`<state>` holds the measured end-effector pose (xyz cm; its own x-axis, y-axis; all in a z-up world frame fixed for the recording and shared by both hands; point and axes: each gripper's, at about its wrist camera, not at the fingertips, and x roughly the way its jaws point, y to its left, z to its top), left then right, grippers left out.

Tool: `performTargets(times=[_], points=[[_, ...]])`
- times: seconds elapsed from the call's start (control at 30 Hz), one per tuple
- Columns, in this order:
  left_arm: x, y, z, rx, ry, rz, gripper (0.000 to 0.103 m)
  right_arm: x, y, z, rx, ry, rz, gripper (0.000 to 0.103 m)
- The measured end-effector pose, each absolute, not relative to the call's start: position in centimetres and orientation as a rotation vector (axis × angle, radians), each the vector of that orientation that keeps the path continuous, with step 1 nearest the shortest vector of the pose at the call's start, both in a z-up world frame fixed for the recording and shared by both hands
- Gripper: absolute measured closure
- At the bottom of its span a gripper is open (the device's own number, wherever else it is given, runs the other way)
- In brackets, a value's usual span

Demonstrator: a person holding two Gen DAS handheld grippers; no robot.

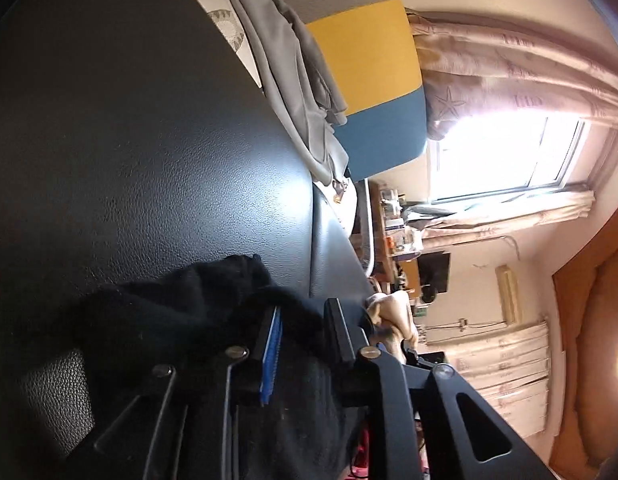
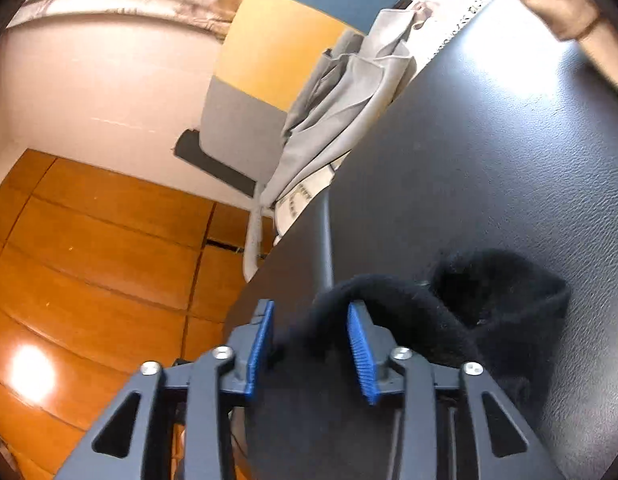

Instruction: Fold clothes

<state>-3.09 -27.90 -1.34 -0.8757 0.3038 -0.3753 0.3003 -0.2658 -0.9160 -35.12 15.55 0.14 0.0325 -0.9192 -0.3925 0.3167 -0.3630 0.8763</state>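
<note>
Right now the black garment lies bunched on the dark, leather-textured desk, near its edge. One fold of it runs between the blue pads of the right gripper, whose jaws stand apart, with the right pad against the cloth and the left one clear. The left gripper has cloth heaped over and between its jaws; whether they pinch it I cannot tell. Beyond the desk, grey clothes hang over a grey, yellow and blue chair, above an orange wooden floor.
</note>
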Motion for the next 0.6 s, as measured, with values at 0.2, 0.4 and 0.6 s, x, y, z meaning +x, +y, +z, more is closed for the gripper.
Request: performTargets(times=[0.2, 0.4, 0.6], points=[[0.0, -28.9, 0.2, -0.78, -1.819, 2.553, 0.081, -34.1, 16.7, 1.7, 1.255, -0.614, -1.57, 0.052], [4.4, -27.9, 0.2, -0.966, -1.574, 2.714, 0.079, -30.1, 18.7, 2.7, 1.24, -0.306, -1.755, 0.046], [5.1, -24.5, 0.0, -1.071, -1.351, 2.712, 0.076, -28.8, 22.8, 2.0, 1.28, -0.189, -1.881, 0.046]])
